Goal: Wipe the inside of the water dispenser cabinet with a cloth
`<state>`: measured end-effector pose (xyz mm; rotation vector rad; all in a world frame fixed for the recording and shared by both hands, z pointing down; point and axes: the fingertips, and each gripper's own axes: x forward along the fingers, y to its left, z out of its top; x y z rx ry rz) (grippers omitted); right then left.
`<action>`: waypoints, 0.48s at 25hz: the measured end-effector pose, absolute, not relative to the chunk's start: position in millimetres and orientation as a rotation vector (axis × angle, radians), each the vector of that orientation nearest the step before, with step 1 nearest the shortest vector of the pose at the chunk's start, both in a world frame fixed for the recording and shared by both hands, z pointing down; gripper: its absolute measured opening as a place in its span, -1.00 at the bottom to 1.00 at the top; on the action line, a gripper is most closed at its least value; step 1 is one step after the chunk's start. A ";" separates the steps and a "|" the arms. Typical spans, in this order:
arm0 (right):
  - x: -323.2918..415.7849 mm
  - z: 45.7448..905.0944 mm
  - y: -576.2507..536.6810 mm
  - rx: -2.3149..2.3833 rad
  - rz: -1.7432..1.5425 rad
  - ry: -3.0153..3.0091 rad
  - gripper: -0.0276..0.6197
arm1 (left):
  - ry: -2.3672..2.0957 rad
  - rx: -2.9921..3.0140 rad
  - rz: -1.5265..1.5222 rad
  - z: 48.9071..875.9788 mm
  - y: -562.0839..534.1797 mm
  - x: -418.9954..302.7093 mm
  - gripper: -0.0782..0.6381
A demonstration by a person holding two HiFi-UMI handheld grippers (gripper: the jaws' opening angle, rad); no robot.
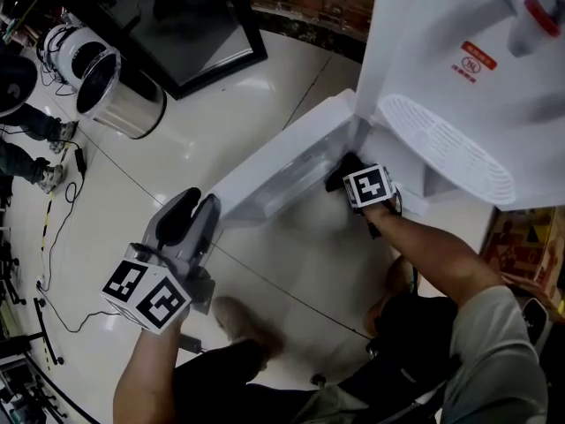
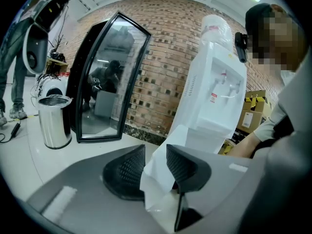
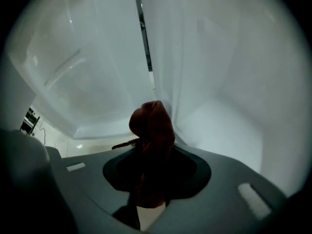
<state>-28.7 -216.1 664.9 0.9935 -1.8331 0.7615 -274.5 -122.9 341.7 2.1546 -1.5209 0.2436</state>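
The white water dispenser (image 1: 441,51) stands at the upper right, and its lower cabinet door (image 1: 291,162) swings open toward the lower left. My left gripper (image 1: 199,210) is shut on the free edge of that door (image 2: 163,179); the white panel runs between both ribbed pads (image 2: 183,167). My right gripper (image 1: 346,171) reaches into the cabinet opening by the hinge. It is shut on a dark red cloth (image 3: 152,123), which bunches up past the jaws close to the white inner wall (image 3: 224,91). The door's inner face (image 3: 87,77) shows on the left of the right gripper view.
A steel bin (image 1: 119,95) and a black-framed glass panel (image 1: 185,25) stand on the pale tiled floor at the upper left. Cables (image 1: 53,237) trail along the left edge, near another person's legs (image 1: 26,148). Cardboard boxes (image 2: 253,111) sit behind the dispenser against a brick wall (image 2: 165,57).
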 end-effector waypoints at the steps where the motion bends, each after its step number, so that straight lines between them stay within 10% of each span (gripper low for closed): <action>1: -33.4 669.5 -216.9 0.988 0.778 -1.828 -0.47 | -1.521 2.155 0.241 341.7 -123.1 -274.6 -0.43; 12: -39.3 669.7 -241.9 1.075 0.745 -1.801 -0.48 | -1.513 2.165 0.228 342.2 -122.1 -274.4 -0.43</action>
